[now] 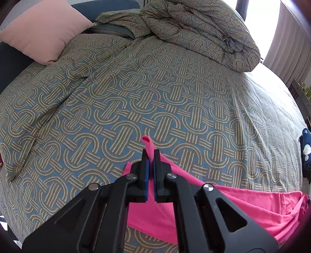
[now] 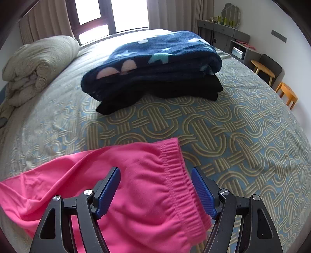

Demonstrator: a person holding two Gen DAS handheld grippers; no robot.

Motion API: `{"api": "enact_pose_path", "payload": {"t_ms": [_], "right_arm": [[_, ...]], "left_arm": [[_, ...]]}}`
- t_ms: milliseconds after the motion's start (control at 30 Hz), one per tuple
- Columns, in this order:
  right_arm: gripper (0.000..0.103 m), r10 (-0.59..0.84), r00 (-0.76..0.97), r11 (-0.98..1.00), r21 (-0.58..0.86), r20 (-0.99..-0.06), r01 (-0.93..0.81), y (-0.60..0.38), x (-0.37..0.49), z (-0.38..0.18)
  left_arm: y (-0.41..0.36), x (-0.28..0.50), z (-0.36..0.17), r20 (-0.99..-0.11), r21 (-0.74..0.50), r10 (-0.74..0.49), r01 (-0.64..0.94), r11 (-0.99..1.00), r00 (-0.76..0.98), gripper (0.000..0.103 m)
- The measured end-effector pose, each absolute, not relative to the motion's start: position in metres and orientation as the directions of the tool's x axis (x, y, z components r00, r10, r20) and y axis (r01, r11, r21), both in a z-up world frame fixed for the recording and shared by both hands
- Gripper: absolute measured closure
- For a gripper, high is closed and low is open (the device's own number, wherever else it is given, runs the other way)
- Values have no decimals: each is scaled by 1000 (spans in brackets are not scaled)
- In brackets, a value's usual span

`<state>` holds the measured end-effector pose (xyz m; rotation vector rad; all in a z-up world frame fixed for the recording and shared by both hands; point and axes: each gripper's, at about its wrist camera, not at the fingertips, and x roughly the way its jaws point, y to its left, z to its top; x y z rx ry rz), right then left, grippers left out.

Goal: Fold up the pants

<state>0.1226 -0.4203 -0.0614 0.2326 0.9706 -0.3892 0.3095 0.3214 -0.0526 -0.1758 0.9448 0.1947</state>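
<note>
Bed covered by a blue-grey bedspread (image 1: 175, 101) printed with interlocking tan arches. Far left, a plain peach-pink square cushion (image 1: 41, 31) leans against a dark blue headboard (image 1: 108, 8). Far right of it, a bundled duvet (image 1: 200, 33) in the matching pattern lies heaped on the bed.

Right wrist view: a folded navy fleece blanket (image 2: 155, 62) with stars and pale shapes rests on folded black fabric (image 2: 175, 91). Dark-framed window (image 2: 110, 17), strongly backlit, flanked by beige curtains (image 2: 48, 23). Grey dresser (image 2: 223, 37) stands along the white far-right wall, bearing a scalloped mirror (image 2: 231, 14) and small green bottles. Round wooden stool (image 2: 263, 71) and orange stool (image 2: 287, 95) nearby.
</note>
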Motion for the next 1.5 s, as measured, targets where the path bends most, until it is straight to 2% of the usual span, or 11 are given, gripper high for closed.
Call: {"api": "enact_pose_path", "payload": {"t_ms": [33,133,167,333,500,633,733,867,1067,1333,1500], "right_arm": [[27,-226,496,901,13,-839,433,-424,129,-65],[87,-248,511,883,25,-823,468,-430,137,-66],[88,-260,525,877,30,-810,480,-430,136,-63],[88,-373,599,853,-8,-709,521,-423,123,-34],[84,-395,501,851,-101,-770,516,-432,152,-59],[73,-393,442,842,-121,-806,526,-433,151,-78],[44,-422,445,822,-127,-790,555,-432,139,-67],[42,-482,489,807,-150,-727,571,-420,118,-38],[41,-308,584,926,-97,-751,364,-357,91,-20],[41,-35,580,999,-31,-814,17,-235,65,-44],[41,-3,560,991,-78,-828,-110,-182,56,-63]], "left_arm": [[322,310,-50,-813,-59,98,-248,967,575,99],[326,308,-42,-803,-39,132,-272,962,582,98],[327,306,-39,-798,-30,145,-279,960,585,98],[340,311,-37,-780,-52,172,-337,940,602,98],[340,332,-82,-849,22,209,-363,932,485,97],[348,330,-107,-881,17,204,-402,915,427,84],[357,323,-103,-874,32,232,-426,904,427,55],[370,308,-85,-847,38,271,-457,889,457,54],[380,286,-75,-847,13,255,-461,887,466,53],[340,253,-103,-897,-157,13,-345,925,443,53],[316,249,-120,-903,-219,-67,-322,921,424,53]]}}
